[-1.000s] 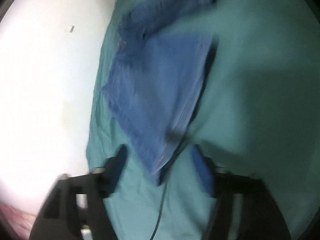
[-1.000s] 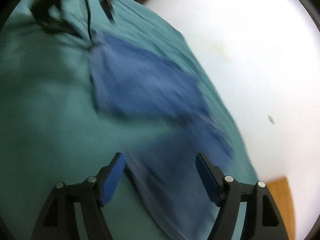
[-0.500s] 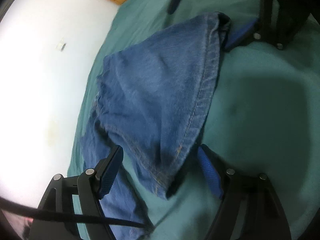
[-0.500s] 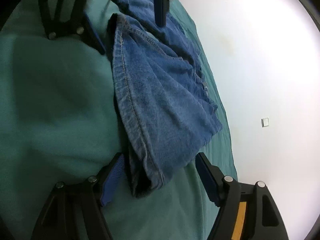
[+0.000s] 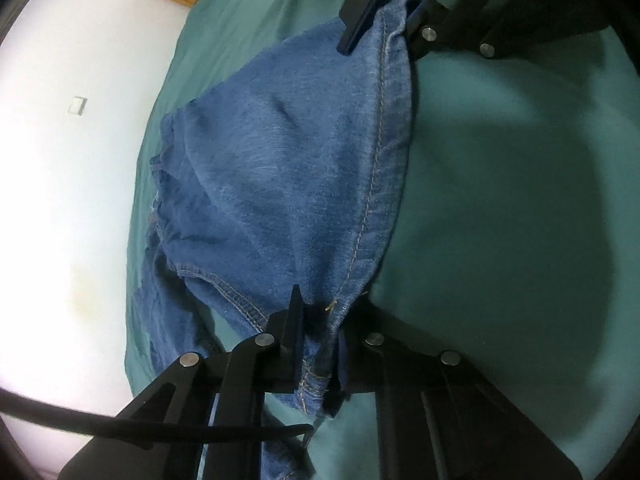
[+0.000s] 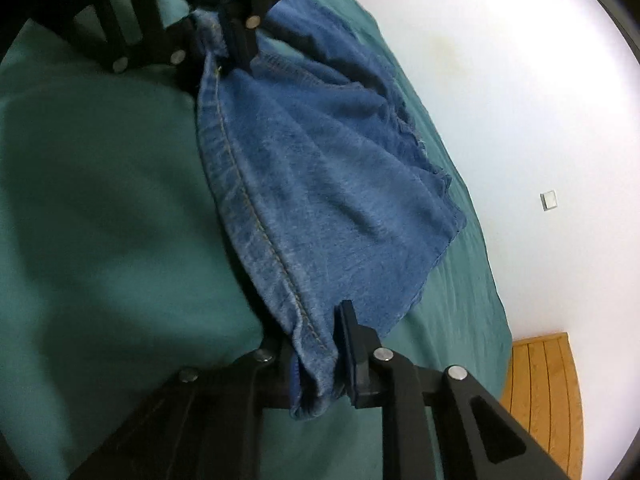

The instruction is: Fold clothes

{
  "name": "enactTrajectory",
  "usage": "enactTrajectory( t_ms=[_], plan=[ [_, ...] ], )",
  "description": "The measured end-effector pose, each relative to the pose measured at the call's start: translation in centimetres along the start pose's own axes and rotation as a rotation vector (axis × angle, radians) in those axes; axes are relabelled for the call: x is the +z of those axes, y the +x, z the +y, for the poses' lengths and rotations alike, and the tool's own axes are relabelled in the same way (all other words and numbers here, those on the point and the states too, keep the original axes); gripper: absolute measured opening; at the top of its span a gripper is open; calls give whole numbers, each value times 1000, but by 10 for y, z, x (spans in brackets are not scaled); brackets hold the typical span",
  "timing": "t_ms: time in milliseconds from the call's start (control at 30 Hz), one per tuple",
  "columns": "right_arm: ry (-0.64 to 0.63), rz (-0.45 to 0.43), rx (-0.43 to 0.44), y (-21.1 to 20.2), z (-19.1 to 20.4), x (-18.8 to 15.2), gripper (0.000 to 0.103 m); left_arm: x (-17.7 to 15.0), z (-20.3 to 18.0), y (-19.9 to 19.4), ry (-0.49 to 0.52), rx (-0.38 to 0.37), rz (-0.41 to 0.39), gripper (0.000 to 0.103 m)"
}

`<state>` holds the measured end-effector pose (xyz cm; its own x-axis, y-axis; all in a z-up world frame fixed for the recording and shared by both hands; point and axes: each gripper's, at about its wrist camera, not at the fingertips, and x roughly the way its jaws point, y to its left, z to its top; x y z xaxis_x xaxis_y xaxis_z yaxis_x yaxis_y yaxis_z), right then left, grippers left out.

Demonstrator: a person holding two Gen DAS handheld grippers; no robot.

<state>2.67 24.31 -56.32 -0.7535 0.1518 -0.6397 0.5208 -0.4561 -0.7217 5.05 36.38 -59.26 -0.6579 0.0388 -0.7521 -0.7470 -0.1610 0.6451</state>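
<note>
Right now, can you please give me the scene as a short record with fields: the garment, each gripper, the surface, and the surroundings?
garment: blue denim piece, stretched along its stitched edge between both grippers
left gripper: shut on one end of the seam edge
right gripper: shut on the other end of the seam edge
surface: green sheet, under the denim
free edge: hangs loose toward the white wall
surroundings: wooden panel beside the sheet
</note>
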Motion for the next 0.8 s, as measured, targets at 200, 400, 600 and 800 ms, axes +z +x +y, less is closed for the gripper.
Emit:
enactTrajectory(
  t_ms=[200, 400, 600, 800],
  plan=[
    [12, -17, -10, -4, -4, -4, 9, -6, -6, -14, -31, 7, -20, 10],
    [18, -46, -37, -15, -16, -11, 8, -2, -3, -32, -77, -4, -52, 9],
    [-138, -5, -68, -12, -3, -23, 20, 5, -19, -46, -58, 151, -23, 34],
    [-334, -198, -146, -69, -28, -59, 89, 18, -35, -106, -204, 239, 65, 73]
  ],
)
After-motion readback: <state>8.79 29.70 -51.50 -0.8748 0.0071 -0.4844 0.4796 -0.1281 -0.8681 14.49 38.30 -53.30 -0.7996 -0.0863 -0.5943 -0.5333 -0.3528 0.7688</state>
